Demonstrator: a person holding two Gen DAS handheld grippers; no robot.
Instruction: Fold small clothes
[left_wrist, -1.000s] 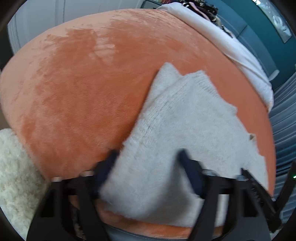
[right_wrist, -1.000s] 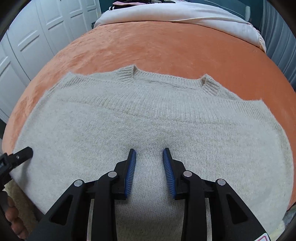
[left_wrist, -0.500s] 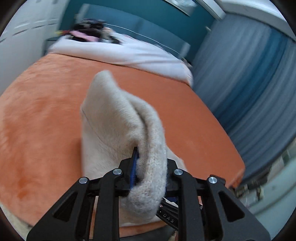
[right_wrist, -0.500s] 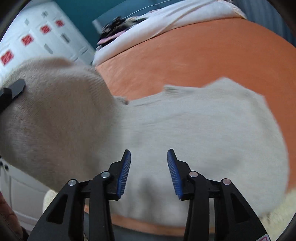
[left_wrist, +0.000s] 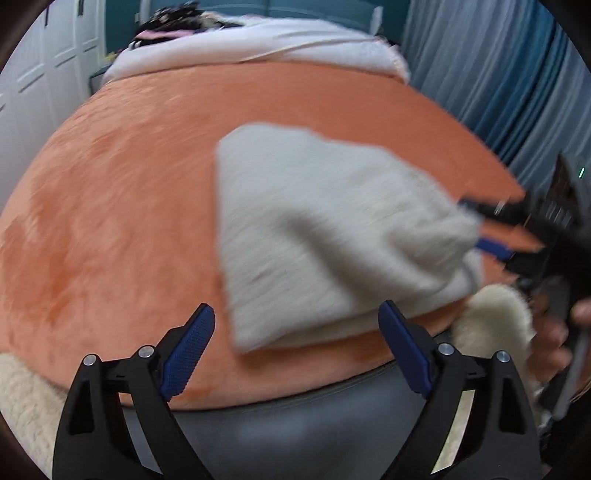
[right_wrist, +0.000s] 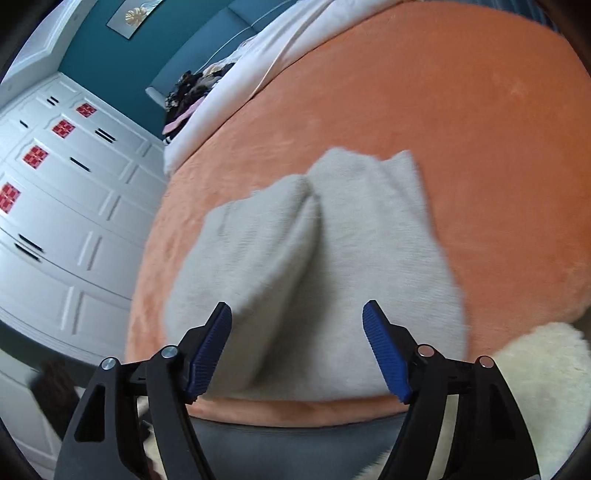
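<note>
Folded cream sweater (left_wrist: 325, 236) lies just ahead of left gripper (left_wrist: 297, 350), fingers spread; right gripper (right_wrist: 301, 354) spread above it, on orange bed (left_wrist: 129, 192), white wardrobe (right_wrist: 62, 206) beside.

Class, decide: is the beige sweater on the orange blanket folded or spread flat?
Folded: the sweater lies doubled, one side flapped over the middle along a crease, on the blanket.
</note>
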